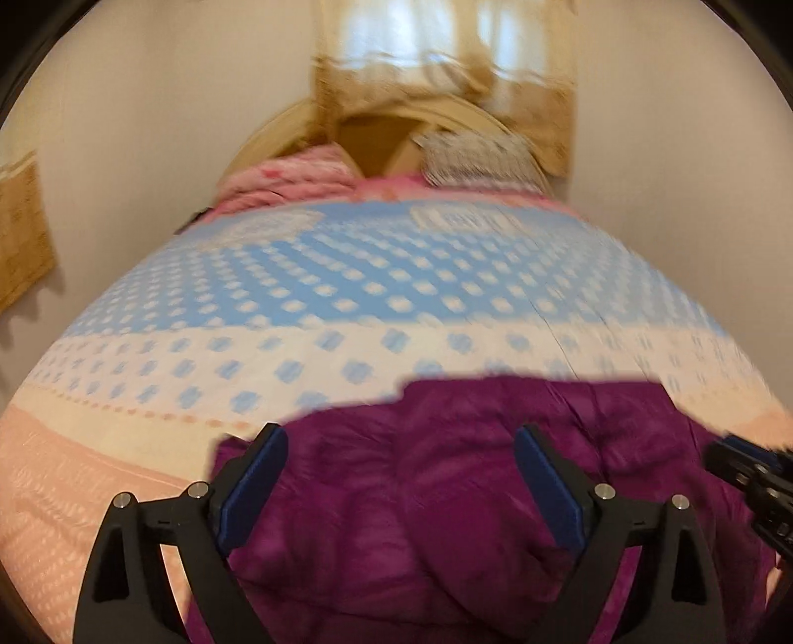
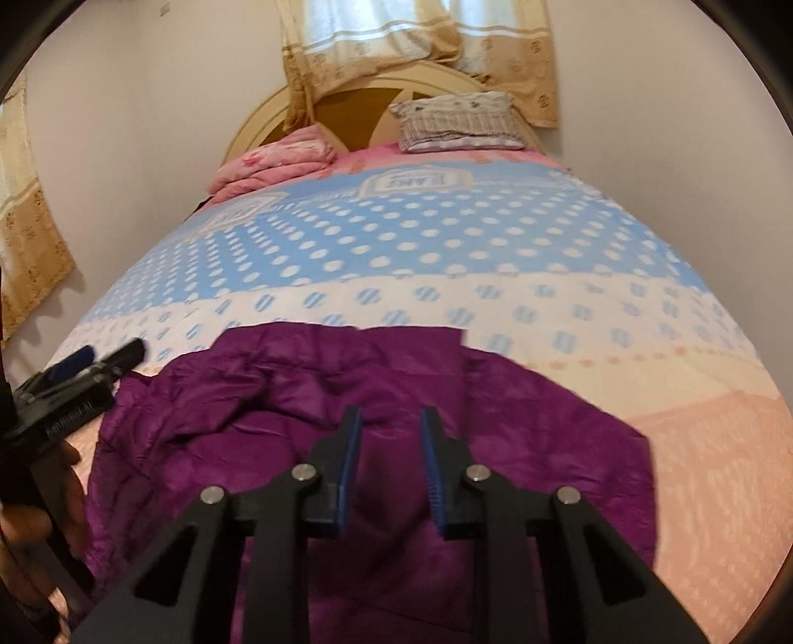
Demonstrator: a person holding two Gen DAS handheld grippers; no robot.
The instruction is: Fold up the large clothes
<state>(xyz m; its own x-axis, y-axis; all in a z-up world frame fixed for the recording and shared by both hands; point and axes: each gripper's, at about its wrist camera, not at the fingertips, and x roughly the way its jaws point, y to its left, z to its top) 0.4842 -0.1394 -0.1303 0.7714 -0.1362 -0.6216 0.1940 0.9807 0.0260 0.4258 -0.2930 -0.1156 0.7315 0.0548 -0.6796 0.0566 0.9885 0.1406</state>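
Purple and puffy, the quilted jacket lies spread and rumpled on the bed, at the foot end, filling the 6 o'clock half of both wrist views. Its far hem runs fairly straight; the side toward 9 o'clock in the right wrist view is bunched into folds.

The left tool hangs above the jacket with its jaws wide apart and nothing between them. The right tool stands narrowly parted over the middle of the garment, also empty; its blue pads press on no cloth.

In my judgement this is a gap between folds: both tools are free and the jacket is not yet a neat packet. The next move calls for choosing two edge points, likely on the bunched side, nipping only the layers meant to travel, and carrying them across evenly, since slick padded fabric slides and springs back.

Counted: one jacket, two tools, one bed. Farther out, at 12 o'clock, one patterned pillow, one folded pink blanket, one headboard, and curtains.
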